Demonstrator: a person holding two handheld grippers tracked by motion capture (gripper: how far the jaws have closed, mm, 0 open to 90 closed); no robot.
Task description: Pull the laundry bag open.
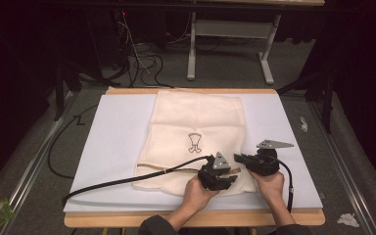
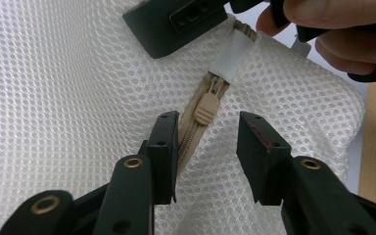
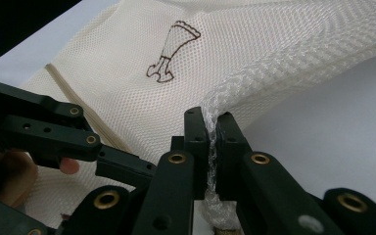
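Cream mesh laundry bag, limp and light, lies flat on the white tabletop. Right hand-held gripper pinches its bunched edge; left hand-held gripper stands half open astride the tan zipper pull, the spot to grab.

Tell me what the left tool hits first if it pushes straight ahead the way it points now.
Most likely the tan zipper pull on the mesh bag: it lies just ahead between the left tool's open jaws. Depth is unclear.
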